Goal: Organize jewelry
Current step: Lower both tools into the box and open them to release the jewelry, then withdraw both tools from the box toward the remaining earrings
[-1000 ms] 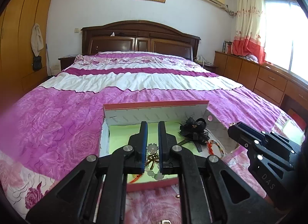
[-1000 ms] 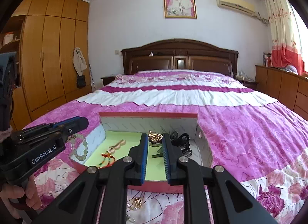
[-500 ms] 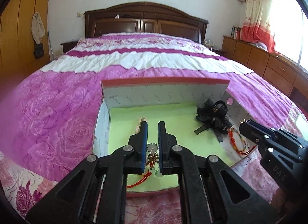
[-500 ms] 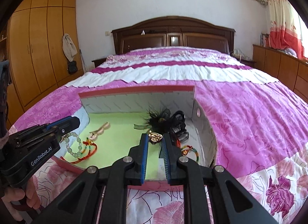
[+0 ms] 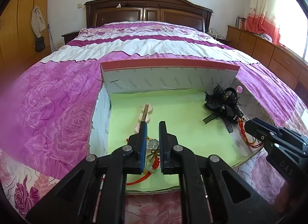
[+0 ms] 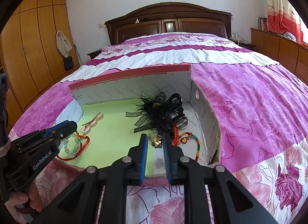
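Observation:
An open cardboard box (image 5: 169, 81) with a green floor lies on the bed; it also shows in the right wrist view (image 6: 132, 85). My left gripper (image 5: 153, 125) is inside its near left part, closed on a pale bead bracelet (image 5: 152, 145) with red cord, which touches the floor. My right gripper (image 6: 155, 137) is over the near right part, closed on a small gold piece (image 6: 156, 140). In the box lie a pink hair clip (image 5: 144, 116), a black feathered hair accessory (image 6: 161, 110) and a multicoloured cord bracelet (image 6: 187, 140).
The box sits on a pink and white floral bedspread (image 6: 250, 108). The wooden headboard (image 5: 148, 12) is far behind. Wardrobes (image 6: 32, 50) stand left, drawers (image 5: 269, 50) under the window right.
Both grippers have come down and forward into the box with their pieces. The bead bracelet now rests on the green floor; the gold piece is low beside the black accessory.

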{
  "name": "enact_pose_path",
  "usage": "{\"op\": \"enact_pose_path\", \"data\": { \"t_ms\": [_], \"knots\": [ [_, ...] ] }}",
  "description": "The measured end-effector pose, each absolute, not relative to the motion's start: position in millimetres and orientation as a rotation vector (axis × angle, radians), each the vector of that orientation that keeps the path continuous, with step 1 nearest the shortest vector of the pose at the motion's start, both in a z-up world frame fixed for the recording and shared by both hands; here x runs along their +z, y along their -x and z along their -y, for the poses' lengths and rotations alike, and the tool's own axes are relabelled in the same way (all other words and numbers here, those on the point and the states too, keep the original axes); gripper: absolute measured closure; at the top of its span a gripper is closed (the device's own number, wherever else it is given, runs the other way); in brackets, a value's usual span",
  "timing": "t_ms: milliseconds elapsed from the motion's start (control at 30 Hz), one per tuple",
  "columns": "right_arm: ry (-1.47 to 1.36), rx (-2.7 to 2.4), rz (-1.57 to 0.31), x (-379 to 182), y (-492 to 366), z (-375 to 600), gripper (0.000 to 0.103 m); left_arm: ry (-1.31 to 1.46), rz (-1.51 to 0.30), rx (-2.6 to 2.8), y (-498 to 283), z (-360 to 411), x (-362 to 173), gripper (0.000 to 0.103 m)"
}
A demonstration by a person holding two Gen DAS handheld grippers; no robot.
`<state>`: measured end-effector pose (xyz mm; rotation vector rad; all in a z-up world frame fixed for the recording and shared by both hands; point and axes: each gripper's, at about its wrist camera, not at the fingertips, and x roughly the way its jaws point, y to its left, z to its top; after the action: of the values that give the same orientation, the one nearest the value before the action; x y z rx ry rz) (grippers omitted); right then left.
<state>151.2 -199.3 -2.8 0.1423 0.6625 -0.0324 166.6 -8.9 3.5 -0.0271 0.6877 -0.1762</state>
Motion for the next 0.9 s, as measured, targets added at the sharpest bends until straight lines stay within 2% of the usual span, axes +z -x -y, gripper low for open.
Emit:
{"op": "enact_pose_path", "data": {
  "t_ms": [33, 100, 167, 533, 900],
  "knots": [
    [-0.144, -0.03, -0.662, -2.2, -150.7, 199.1, 0.079, 0.028, -0.689, -0.174, -167.4, 8.3, 3.5, 0.096],
    [-0.147, -0.027, -0.656, -0.8, -150.0, 198.0, 0.061, 0.036, -0.688, -0.172, -167.1, 6.3, 5.2, 0.088],
    [-0.157, -0.021, -0.648, 0.5, -148.2, 197.9, 0.056, 0.05, -0.687, -0.176, -165.2, 3.5, 8.5, 0.083],
    [-0.161, 0.031, -0.555, 30.2, -117.8, 189.7, 0.056, 0.075, -0.684, -0.215, -137.8, -6.4, 36.1, 0.081],
    [-0.152, 0.063, -0.562, 43.9, -82.4, 178.4, 0.056, 0.078, -0.795, -0.276, -110.5, -5.9, 33.7, 0.08]
  ]
}}
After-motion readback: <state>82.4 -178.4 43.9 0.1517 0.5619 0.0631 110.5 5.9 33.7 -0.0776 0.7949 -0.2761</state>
